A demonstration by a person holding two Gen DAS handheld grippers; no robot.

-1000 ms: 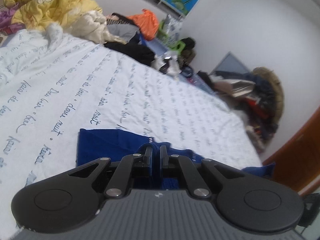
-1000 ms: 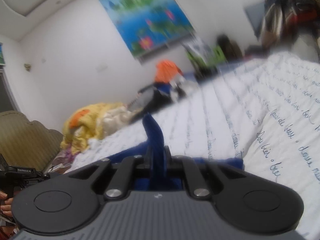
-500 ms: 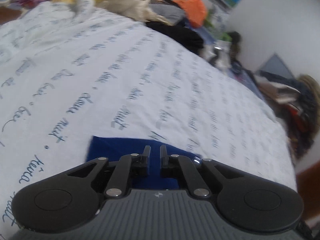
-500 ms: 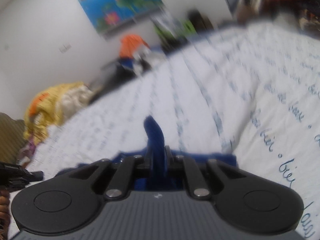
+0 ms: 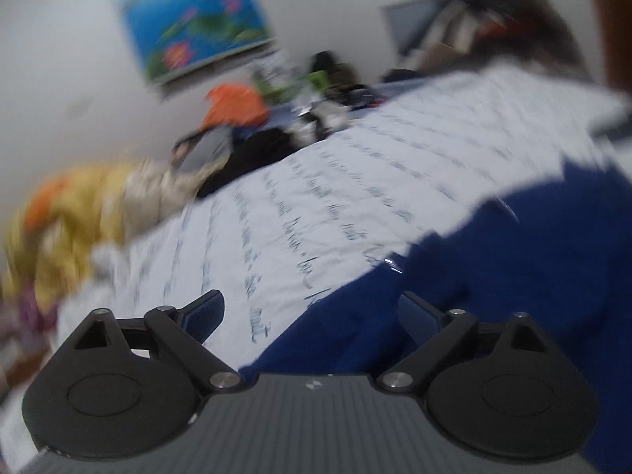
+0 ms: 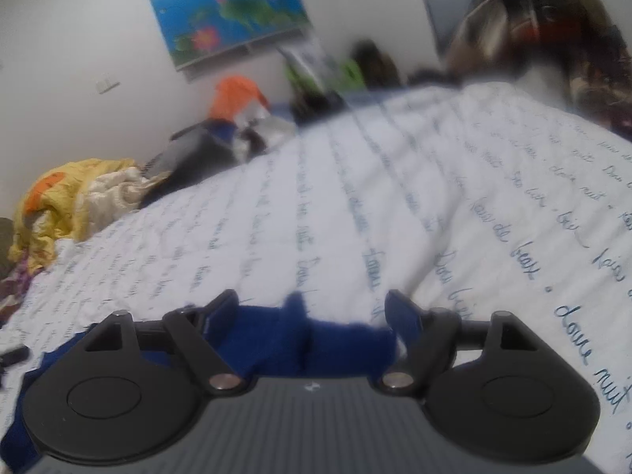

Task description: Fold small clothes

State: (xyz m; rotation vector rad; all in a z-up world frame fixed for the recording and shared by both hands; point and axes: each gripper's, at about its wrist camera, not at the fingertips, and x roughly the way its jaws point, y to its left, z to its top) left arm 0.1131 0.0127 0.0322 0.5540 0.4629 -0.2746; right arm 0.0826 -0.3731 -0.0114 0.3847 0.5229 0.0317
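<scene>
A dark blue garment (image 5: 513, 276) lies flat on the white bedsheet with blue script (image 5: 355, 181). In the left wrist view it fills the lower right, and my left gripper (image 5: 312, 312) is open just above its left edge, holding nothing. In the right wrist view the garment (image 6: 335, 343) lies bunched between and under the jaws, and my right gripper (image 6: 312, 310) is open over it. The left wrist view is blurred by motion.
A yellow and orange blanket heap (image 6: 79, 197) sits at the far left of the bed. Dark clothes and an orange bag (image 6: 233, 98) lie at the far edge under a blue lotus poster (image 6: 225, 4). A clothes pile (image 6: 553, 39) is at the far right.
Both grippers were shut on the blue garment and have opened, letting it drop onto the sheet. The left gripper has swung left, so the garment now lies to its right.
</scene>
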